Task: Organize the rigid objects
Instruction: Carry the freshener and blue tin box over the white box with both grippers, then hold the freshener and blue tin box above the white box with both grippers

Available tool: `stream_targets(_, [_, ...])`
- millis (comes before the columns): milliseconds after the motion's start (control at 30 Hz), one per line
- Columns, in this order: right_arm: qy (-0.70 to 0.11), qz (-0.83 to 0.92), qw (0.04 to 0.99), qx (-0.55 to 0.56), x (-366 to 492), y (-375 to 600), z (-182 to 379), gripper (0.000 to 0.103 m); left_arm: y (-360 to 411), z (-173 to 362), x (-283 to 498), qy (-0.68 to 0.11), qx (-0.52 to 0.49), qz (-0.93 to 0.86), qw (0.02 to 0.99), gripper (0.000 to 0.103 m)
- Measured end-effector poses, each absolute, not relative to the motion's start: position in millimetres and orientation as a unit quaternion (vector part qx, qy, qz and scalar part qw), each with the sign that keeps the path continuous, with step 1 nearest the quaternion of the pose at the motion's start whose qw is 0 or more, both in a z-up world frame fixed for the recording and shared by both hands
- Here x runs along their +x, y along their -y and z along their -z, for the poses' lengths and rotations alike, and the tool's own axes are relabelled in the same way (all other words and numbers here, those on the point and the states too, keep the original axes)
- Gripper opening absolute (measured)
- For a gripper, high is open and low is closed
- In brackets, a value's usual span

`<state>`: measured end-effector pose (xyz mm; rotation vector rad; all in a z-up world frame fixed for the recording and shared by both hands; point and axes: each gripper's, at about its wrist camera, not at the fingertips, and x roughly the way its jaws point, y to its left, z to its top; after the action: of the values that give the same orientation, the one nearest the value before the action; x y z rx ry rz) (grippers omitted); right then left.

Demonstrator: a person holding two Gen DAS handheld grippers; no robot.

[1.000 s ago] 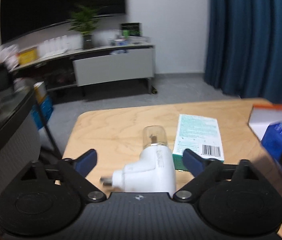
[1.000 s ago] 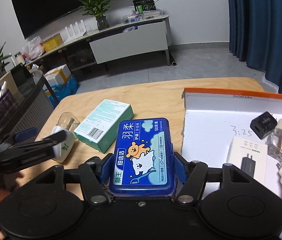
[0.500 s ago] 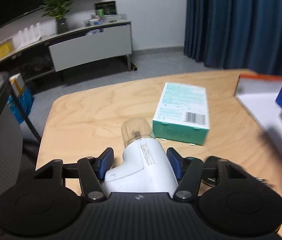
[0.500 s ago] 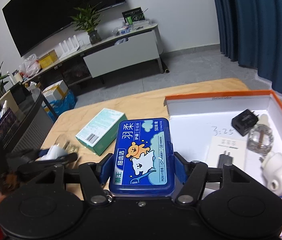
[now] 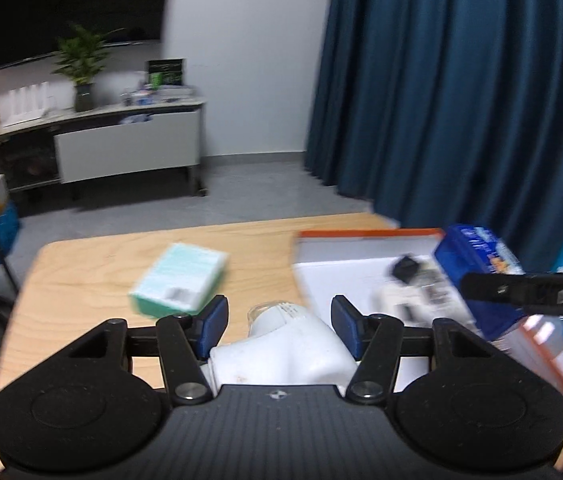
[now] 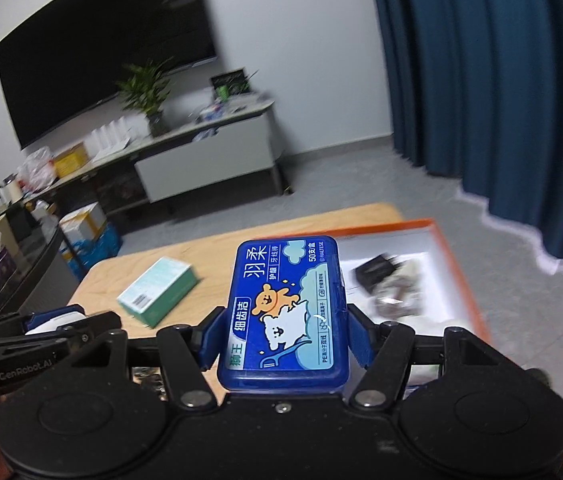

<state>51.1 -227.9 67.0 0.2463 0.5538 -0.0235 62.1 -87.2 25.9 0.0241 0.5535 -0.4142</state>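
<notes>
Two things ride above the desk [image 5: 93, 264], beside the orange-rimmed tray [image 6: 463, 276]. The right tool [image 6: 283, 334] is clamped on the blue case [image 6: 287, 308], long axis pointing away; tilted, it could slide out. The left tool [image 5: 279, 328], jaws just closed, pinches the white plug-in [image 5: 285, 350], nose forward; its rounded body might twist loose.

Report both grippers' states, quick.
Left gripper: closed on the white plug-in device, lifted off the wooden table.
Right gripper: closed on the blue floss-pick case, held in the air.
</notes>
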Motion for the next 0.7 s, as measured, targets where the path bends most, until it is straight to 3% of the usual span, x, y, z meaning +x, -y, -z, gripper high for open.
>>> stream_targets(300, [-0.253, 0.048, 0.959, 0.116, 5, 265, -64, 0.075, 154, -34, 38, -0.254, 0.023, 0.235, 0.938, 0.058])
stream_targets(700, [-0.237, 0.052, 0.963, 0.117, -28, 270, -56, 0.075, 163, -32, -7, -0.197, 0.025, 0.249, 0.948, 0.058])
